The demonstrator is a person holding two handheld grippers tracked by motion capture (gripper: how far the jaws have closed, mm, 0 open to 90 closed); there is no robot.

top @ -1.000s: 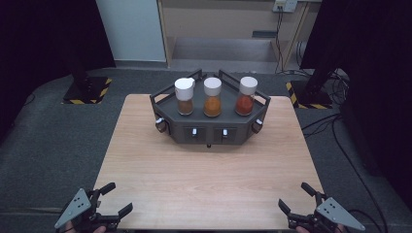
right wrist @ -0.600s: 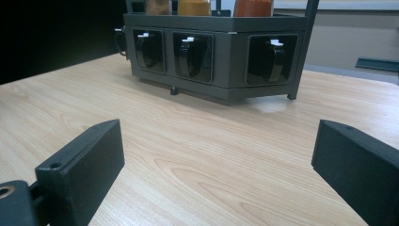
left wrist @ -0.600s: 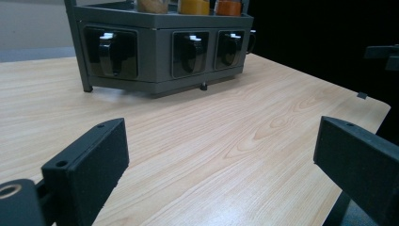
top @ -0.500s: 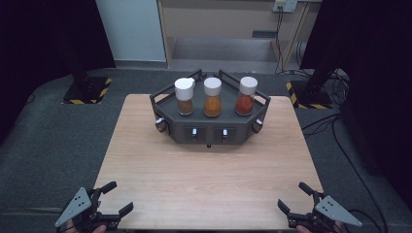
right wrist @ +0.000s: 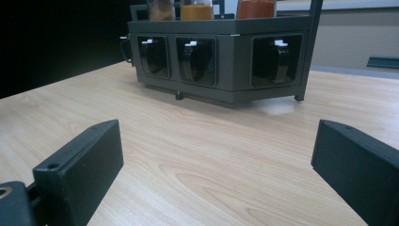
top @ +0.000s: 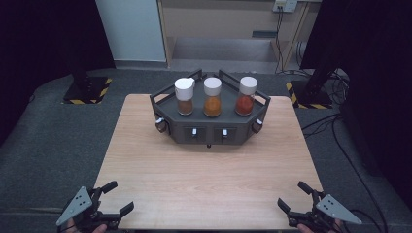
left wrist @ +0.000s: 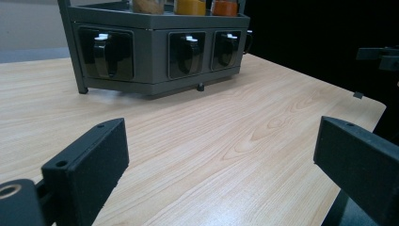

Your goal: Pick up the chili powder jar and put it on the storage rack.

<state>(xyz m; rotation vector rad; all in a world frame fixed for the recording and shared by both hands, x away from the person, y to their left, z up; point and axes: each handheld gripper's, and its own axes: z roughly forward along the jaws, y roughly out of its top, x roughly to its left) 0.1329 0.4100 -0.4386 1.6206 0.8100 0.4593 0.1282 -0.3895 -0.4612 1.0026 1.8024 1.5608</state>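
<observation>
The dark rack (top: 210,127) with three spice jars (top: 213,97) sits toward the desk's (top: 204,179) far edge, long axis crosswise; the left tongs (top: 115,200) and right tongs (top: 295,199) gape empty at the near corners, roughly equally distant.

A light wooden table (top: 209,170) is standing on grey carpet (top: 53,145). Behind it, a pale panel (top: 130,29) and a beige recessed wall unit (top: 228,34) are facing the room, dark curtains are hanging at both sides, and cables (top: 335,121) are trailing across the floor.
</observation>
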